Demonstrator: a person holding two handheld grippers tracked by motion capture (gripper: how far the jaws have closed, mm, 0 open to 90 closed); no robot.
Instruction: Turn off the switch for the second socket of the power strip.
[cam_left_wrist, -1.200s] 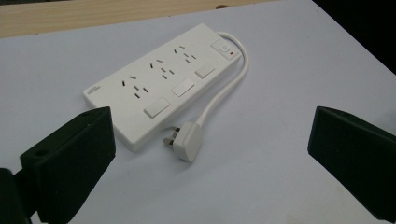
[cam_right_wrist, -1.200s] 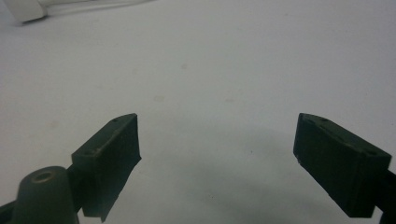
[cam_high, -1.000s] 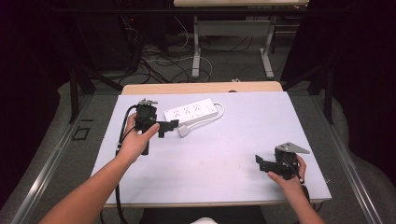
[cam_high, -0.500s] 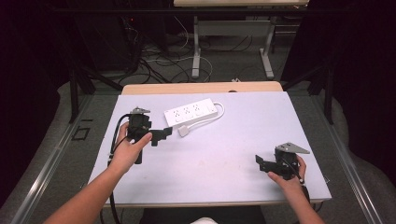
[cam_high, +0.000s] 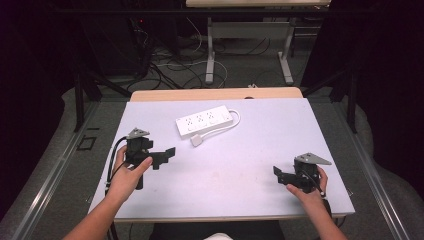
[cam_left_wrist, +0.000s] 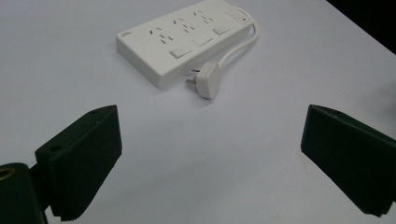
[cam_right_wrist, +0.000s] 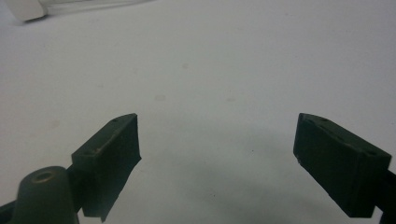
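power strip (cam_high: 205, 124) lies flat on the far middle of the pale worktop (cam_high: 240, 200), slightly askew, with its socket face up. it is well apart from both tools. judged by its look, it is a rigid white plastic bar: light, stiff, and smooth enough to slide on the worktop if pushed from one side only. the best hold is likely across its narrow width near the middle of its length, pads on the two long side walls, so it lifts level and does not swing. the left tool (cam_high: 167, 154) sits at the near left with its jaws spread wide and nothing between them, pointing toward the strip. the right tool (cam_high: 280, 174) rests at the near right, jaws likewise apart and empty over bare worktop. the strip's cord (cam_left_wrist: 243, 44) leaves one short end and loops back along the near side; it looks short and springy, soft to pinch but likely to drag the body around if pulled. the plug (cam_left_wrist: 208, 80) lies loose just beside the strip's near edge, prongs toward it. it is small and hard, and easy to grip by its flat sides. the rocker switches (cam_left_wrist: 180, 52) on top would give under pressure, so pads are better kept off them.
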